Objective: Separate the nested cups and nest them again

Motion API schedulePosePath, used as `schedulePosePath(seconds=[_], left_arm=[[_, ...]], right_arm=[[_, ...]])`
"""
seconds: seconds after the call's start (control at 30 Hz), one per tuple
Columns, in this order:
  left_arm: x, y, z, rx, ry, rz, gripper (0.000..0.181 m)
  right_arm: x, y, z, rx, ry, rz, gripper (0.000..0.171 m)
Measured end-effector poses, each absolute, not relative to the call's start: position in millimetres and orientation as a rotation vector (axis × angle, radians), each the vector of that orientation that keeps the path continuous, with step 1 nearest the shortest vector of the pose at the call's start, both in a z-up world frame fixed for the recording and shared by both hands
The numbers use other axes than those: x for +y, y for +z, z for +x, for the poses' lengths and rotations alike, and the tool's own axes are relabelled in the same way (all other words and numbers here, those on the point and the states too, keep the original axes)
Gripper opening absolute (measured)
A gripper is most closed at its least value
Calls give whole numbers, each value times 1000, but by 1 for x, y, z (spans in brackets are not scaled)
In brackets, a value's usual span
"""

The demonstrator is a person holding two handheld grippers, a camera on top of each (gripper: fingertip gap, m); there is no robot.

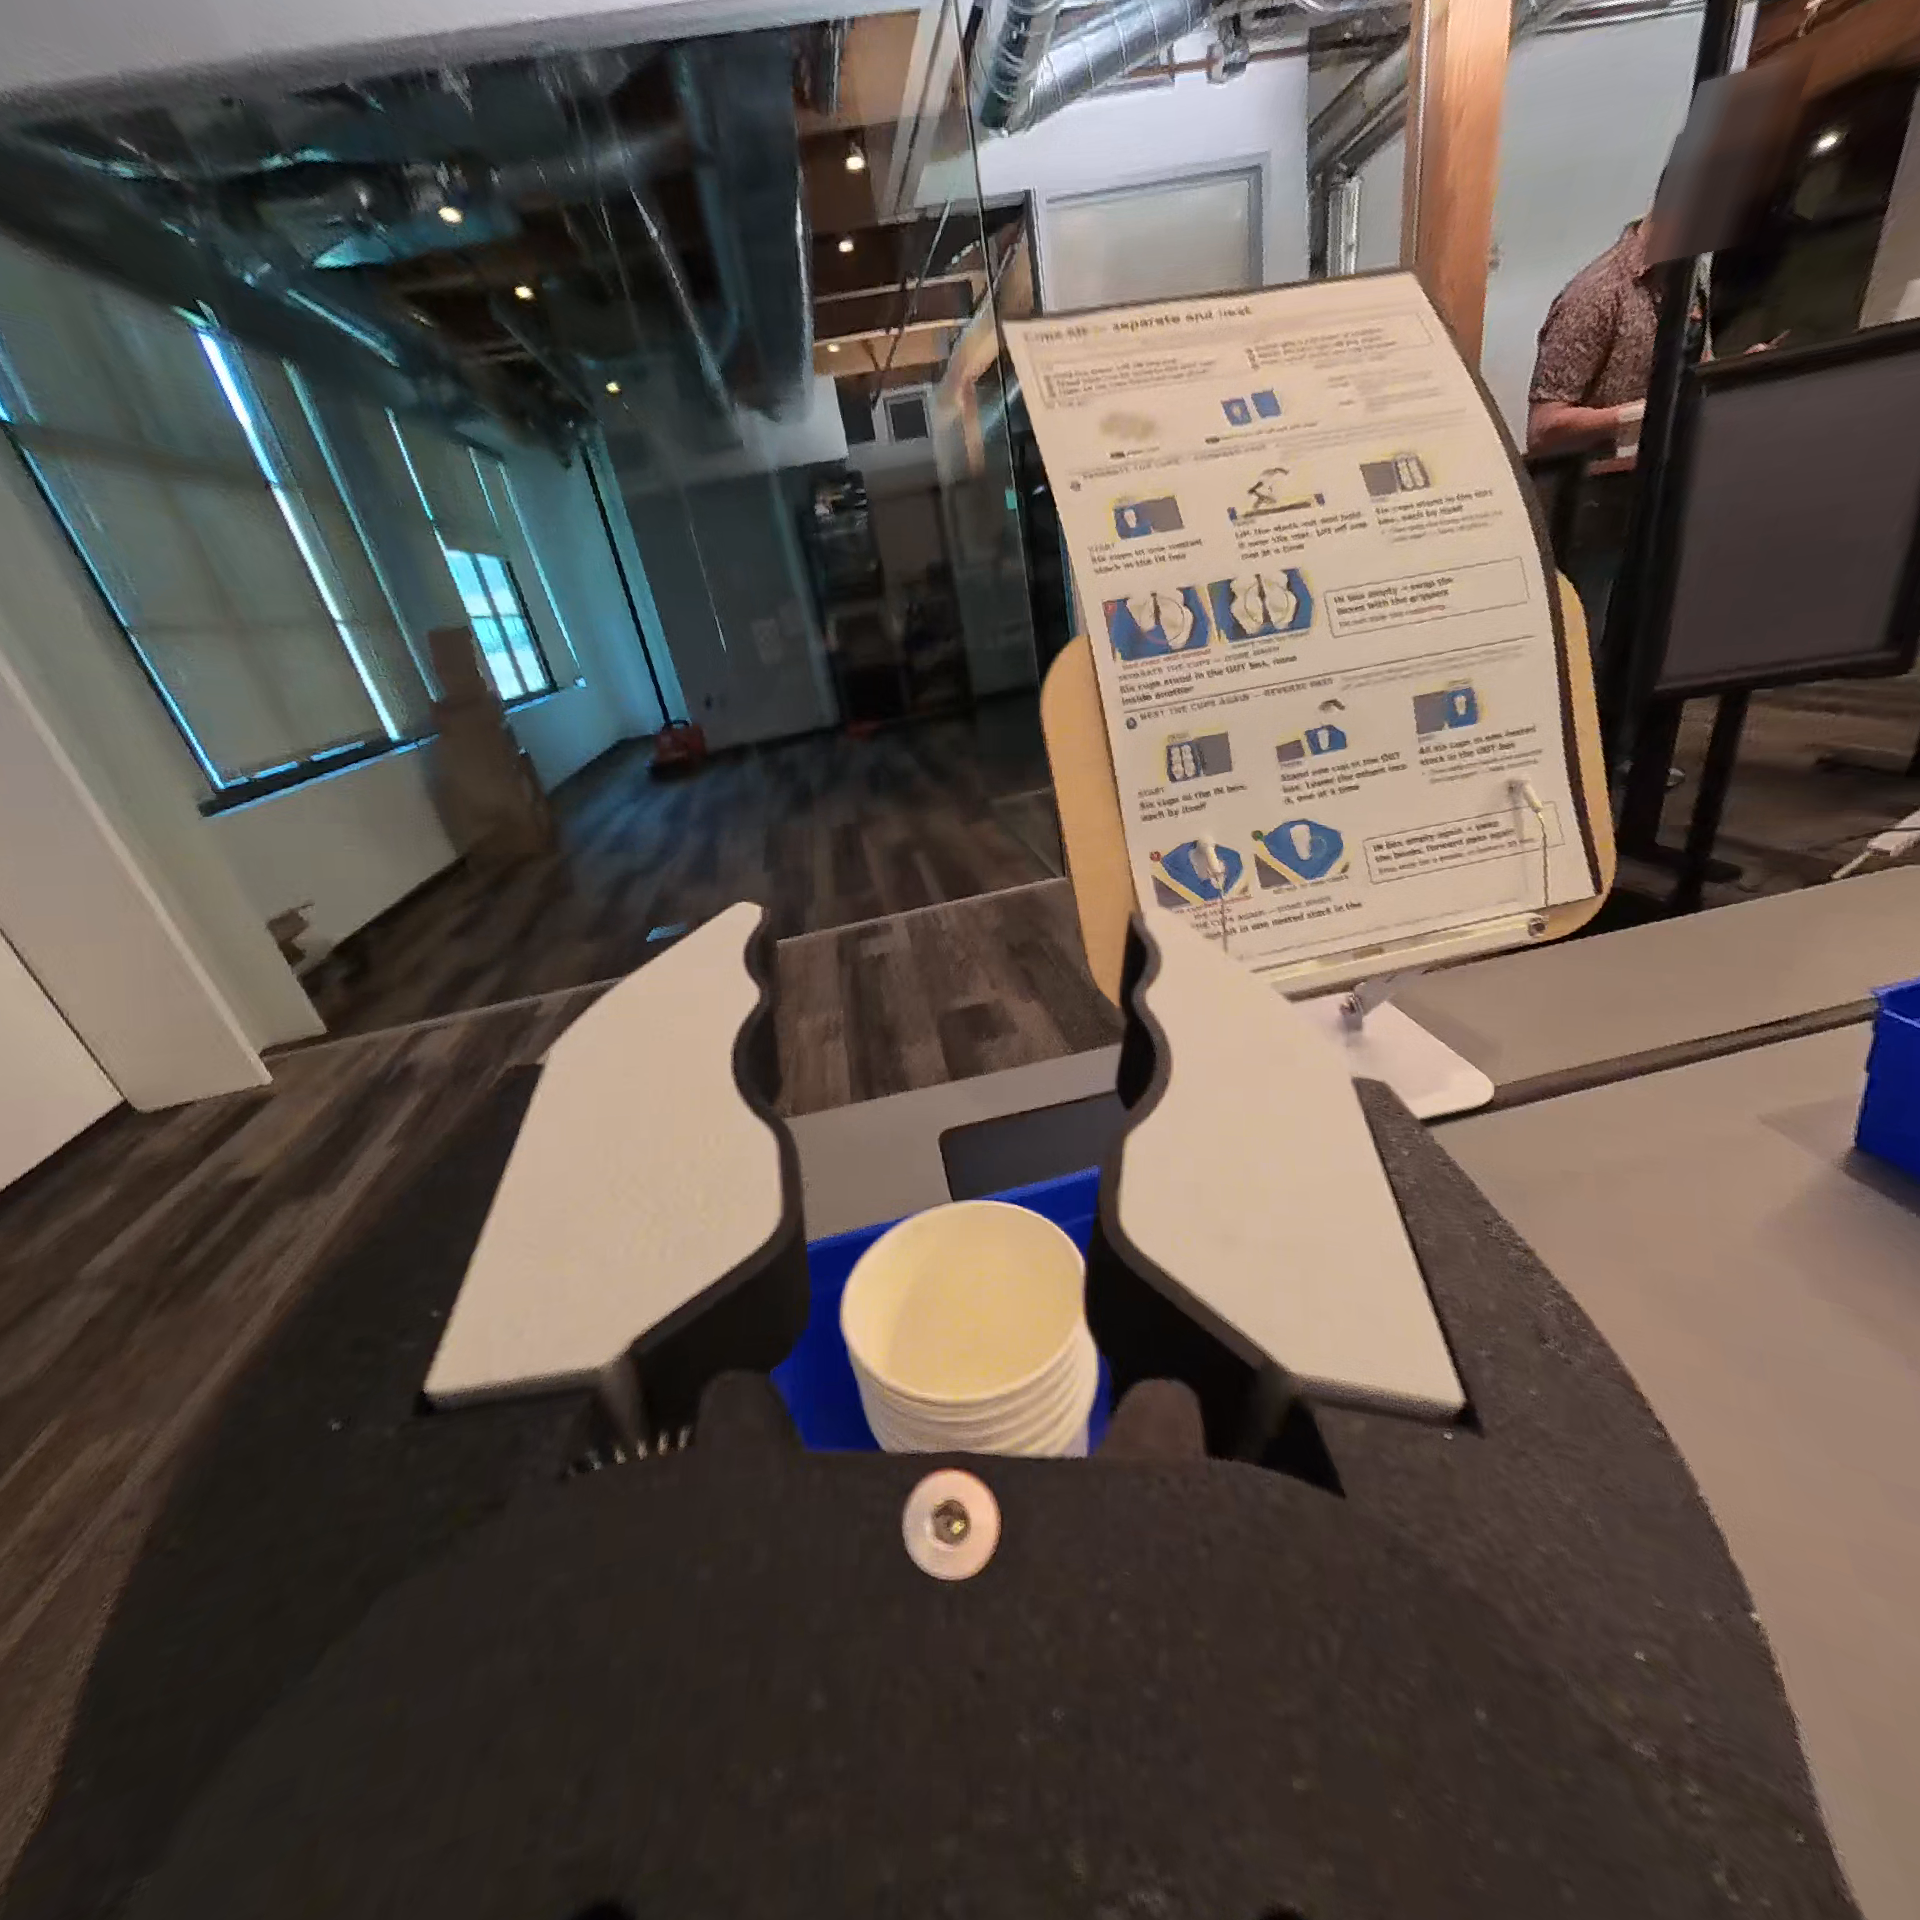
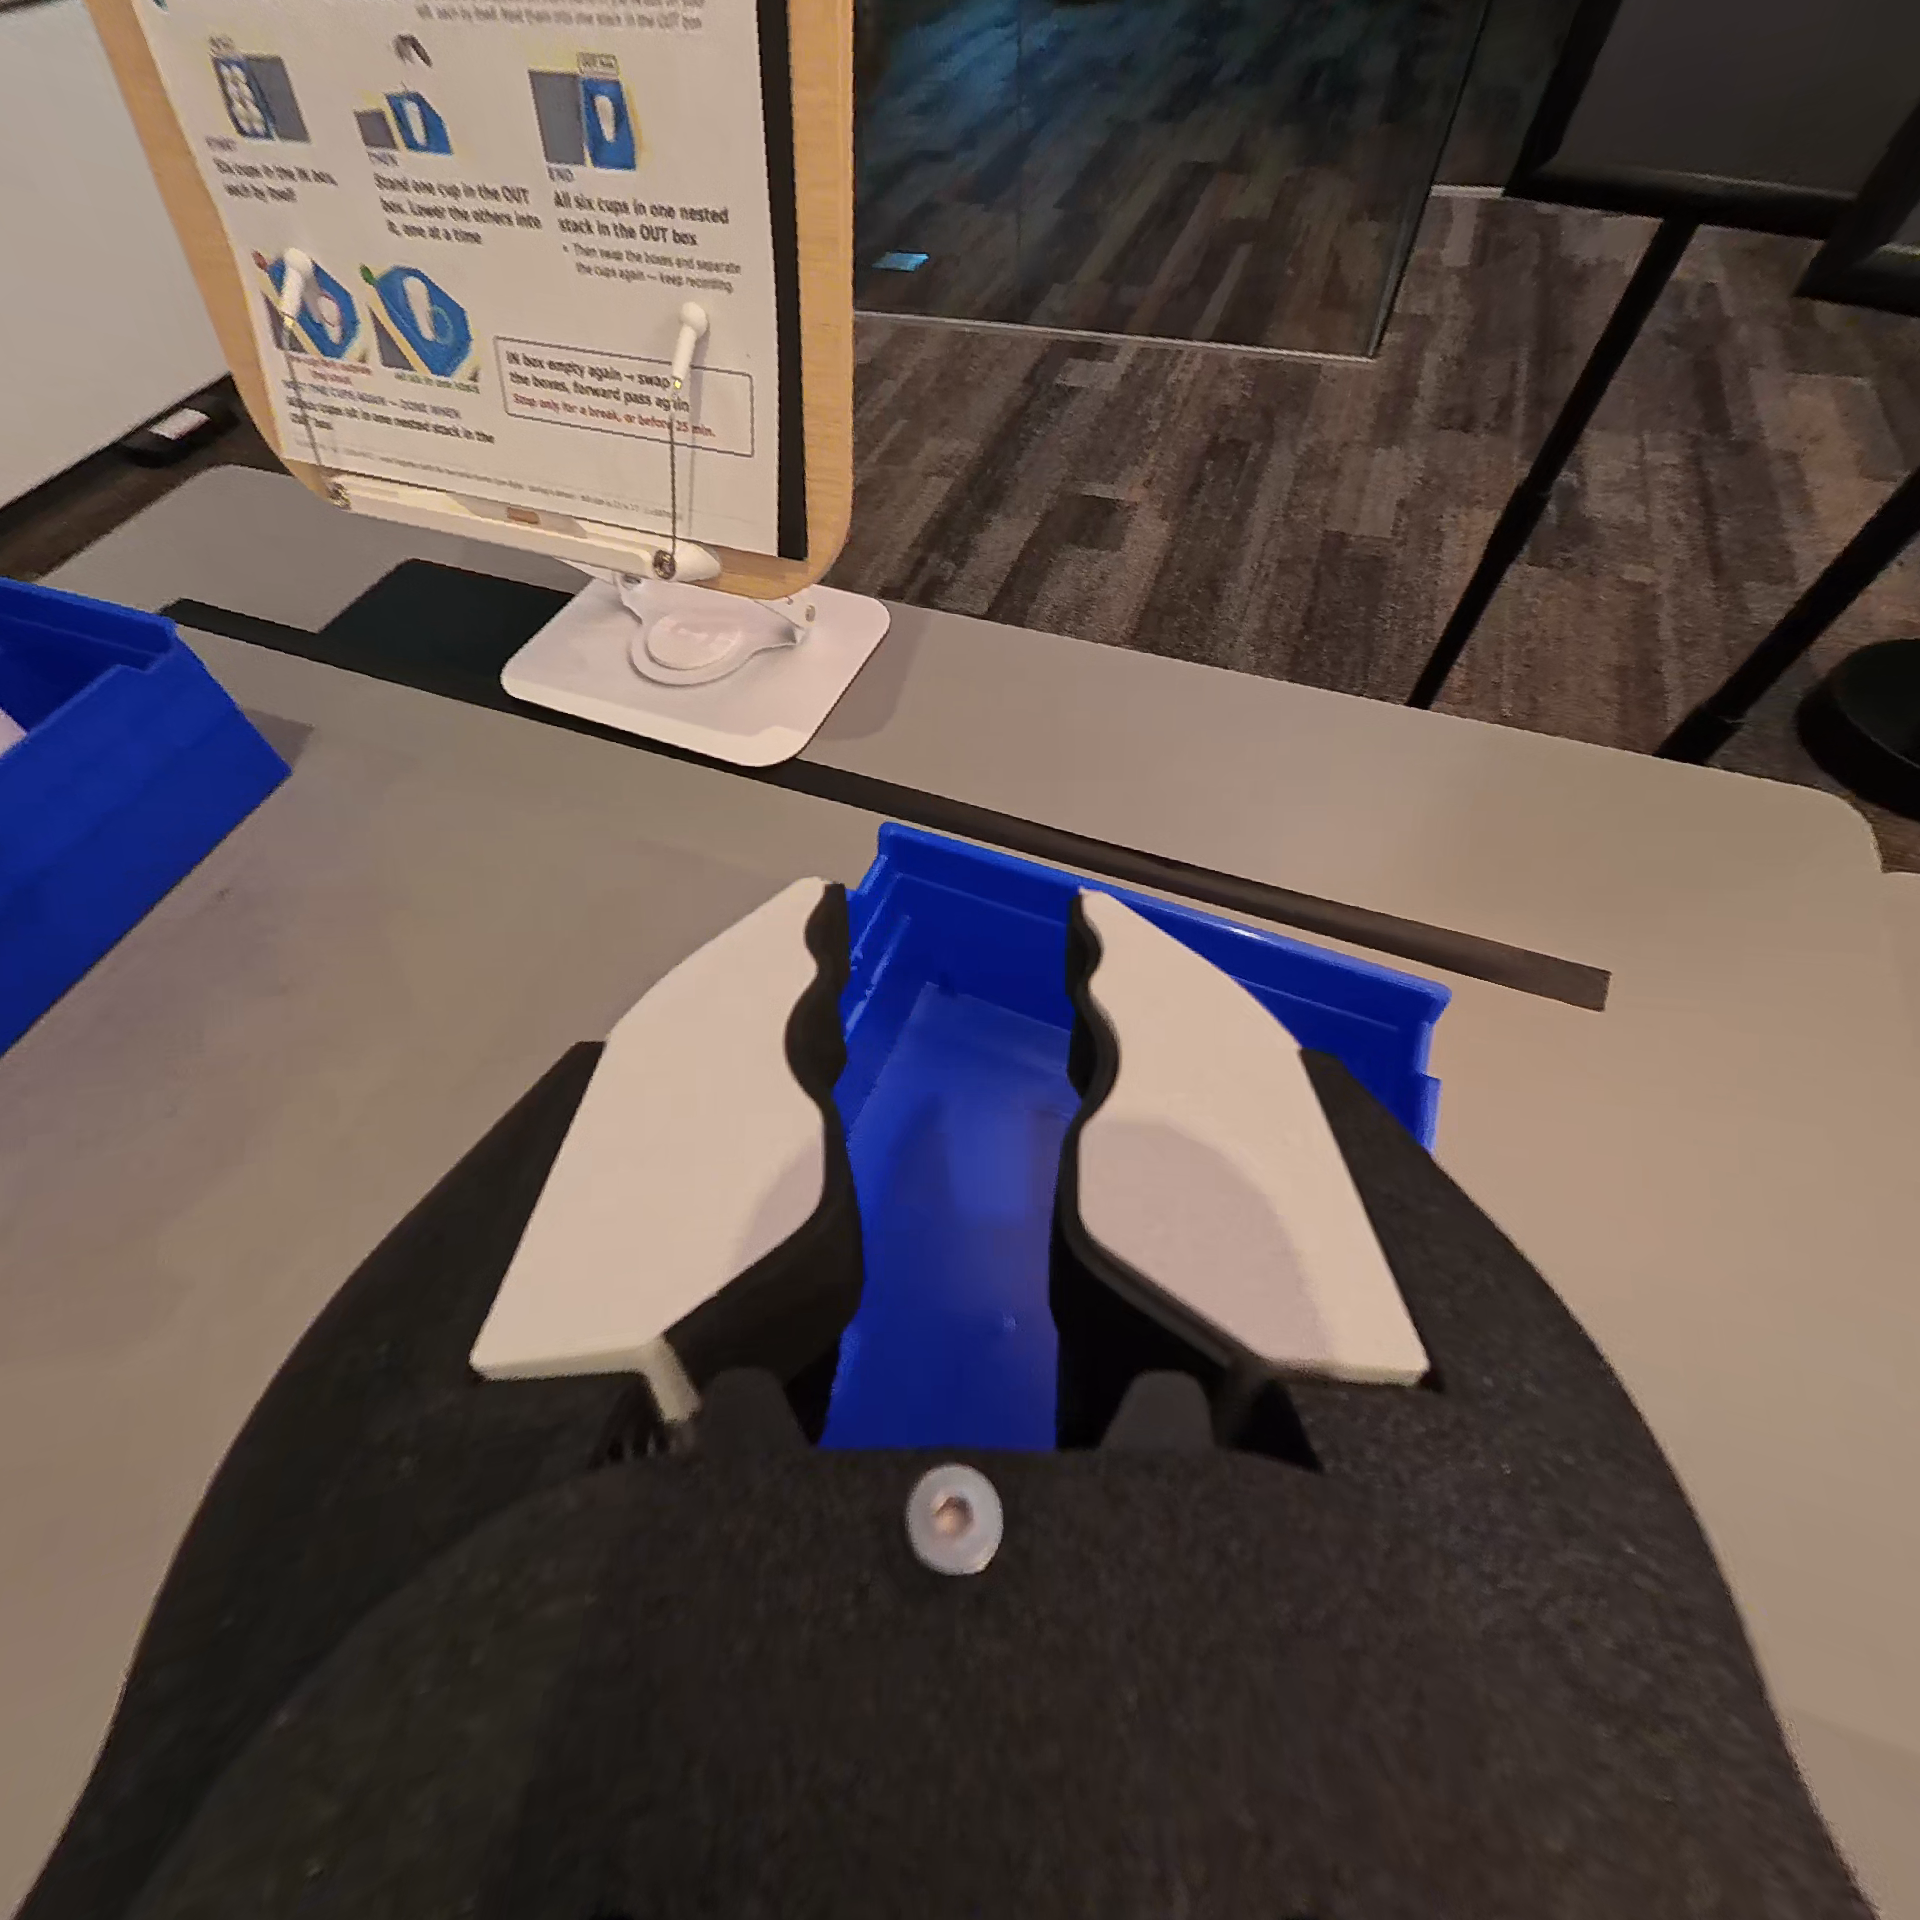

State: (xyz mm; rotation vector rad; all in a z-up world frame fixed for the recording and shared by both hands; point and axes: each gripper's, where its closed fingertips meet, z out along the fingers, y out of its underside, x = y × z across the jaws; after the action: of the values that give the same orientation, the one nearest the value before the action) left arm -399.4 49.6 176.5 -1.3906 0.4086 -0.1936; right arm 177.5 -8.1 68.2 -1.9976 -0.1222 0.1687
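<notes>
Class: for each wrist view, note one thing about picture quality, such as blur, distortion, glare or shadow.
Left wrist view: wide-angle bending curves the instruction sheet and the window frames; a mosaic patch covers the head of the person at the back; the glass wall carries reflections. Right wrist view: the sheet's print is soft, and a soft shadow falls on one of the right gripper jaws.

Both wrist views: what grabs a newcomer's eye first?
In the left wrist view, the white nested cup stack standing in a blue bin, framed between the open fingers of the left hand-held gripper. In the right wrist view, the right hand-held gripper hangs open over a second blue bin showing no cups. Behind both, an illustrated instruction sheet stands on the grey table.
</notes>
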Motion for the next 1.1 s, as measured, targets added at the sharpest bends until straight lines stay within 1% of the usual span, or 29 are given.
schedulePosePath(seconds=[0.13,0.2,0.27,0.33,0.43,0.57,0.63,0.7,0.87,1.03,1.1], left_arm=[[47,137,-385,396,-311,-1473,68],[44,107,-381,387,-329,-1510,67],[42,71,-376,423,-309,-1581,68],[43,43,-377,452,-264,-1623,73],[48,11,-380,401,-260,-1689,75],[63,-27,-387,342,-197,-1805,86],[71,-39,-391,318,-151,-1856,89],[78,-43,-394,294,-120,-1900,96],[90,-43,-395,252,-101,-1916,101],[103,-51,-396,229,-85,-1946,106],[109,-57,-396,211,-103,-1959,106]], right_arm=[[-11,75,173,-135,250,-1961,39],[-13,79,171,-140,285,-1941,39],[-15,84,170,-143,311,-1922,39],[-18,88,169,-150,334,-1908,39],[-19,92,166,-162,366,-1894,39],[-21,94,164,-168,399,-1880,39],[-22,92,164,-170,409,-1888,39],[-23,90,165,-171,410,-1893,39],[-25,93,169,-159,425,-1880,39],[-26,93,175,-141,439,-1873,39],[-27,93,176,-136,442,-1872,39]])
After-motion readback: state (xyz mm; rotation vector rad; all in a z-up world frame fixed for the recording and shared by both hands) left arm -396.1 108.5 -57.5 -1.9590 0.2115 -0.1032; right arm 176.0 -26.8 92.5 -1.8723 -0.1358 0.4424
